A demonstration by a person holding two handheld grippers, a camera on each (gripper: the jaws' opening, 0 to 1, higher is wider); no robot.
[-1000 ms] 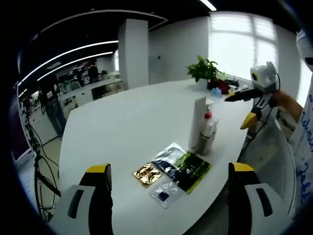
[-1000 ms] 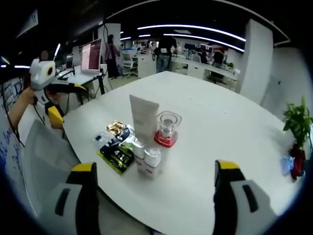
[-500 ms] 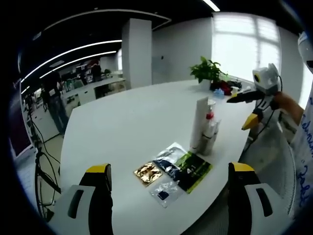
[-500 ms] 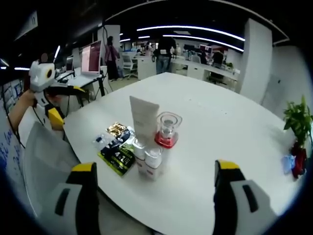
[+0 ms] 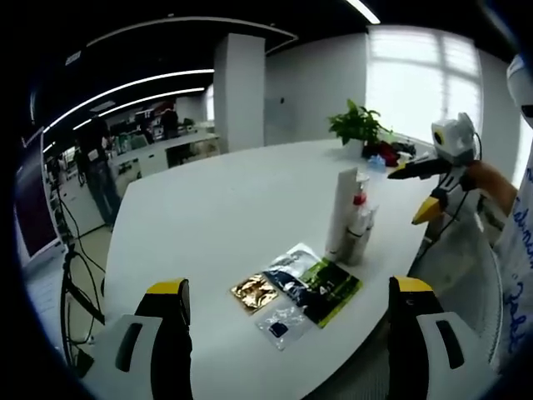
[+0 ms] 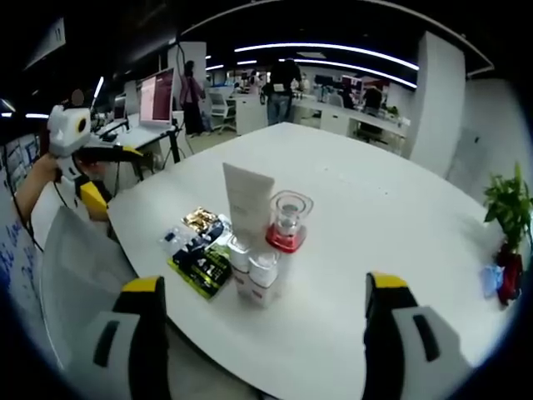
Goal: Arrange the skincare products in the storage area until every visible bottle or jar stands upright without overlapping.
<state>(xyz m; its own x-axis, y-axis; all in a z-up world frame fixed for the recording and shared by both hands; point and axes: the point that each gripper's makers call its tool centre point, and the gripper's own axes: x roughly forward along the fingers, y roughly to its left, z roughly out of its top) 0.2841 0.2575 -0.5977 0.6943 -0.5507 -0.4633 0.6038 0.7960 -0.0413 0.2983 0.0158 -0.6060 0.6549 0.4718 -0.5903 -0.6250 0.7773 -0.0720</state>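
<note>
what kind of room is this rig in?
Most likely an open-plan office. A large white table stands in front of rows of desks with a monitor, people stand in the background, long ceiling light strips run overhead, and a potted plant sits by a bright window.

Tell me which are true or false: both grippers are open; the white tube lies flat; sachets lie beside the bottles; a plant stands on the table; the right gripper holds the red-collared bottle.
1. Left gripper and right gripper are open: true.
2. The tube lies flat: false, it stands upright.
3. Sachets lie beside the bottles: true.
4. A plant stands on the table: true.
5. The right gripper holds the red-collared bottle: false, it holds nothing.
</note>
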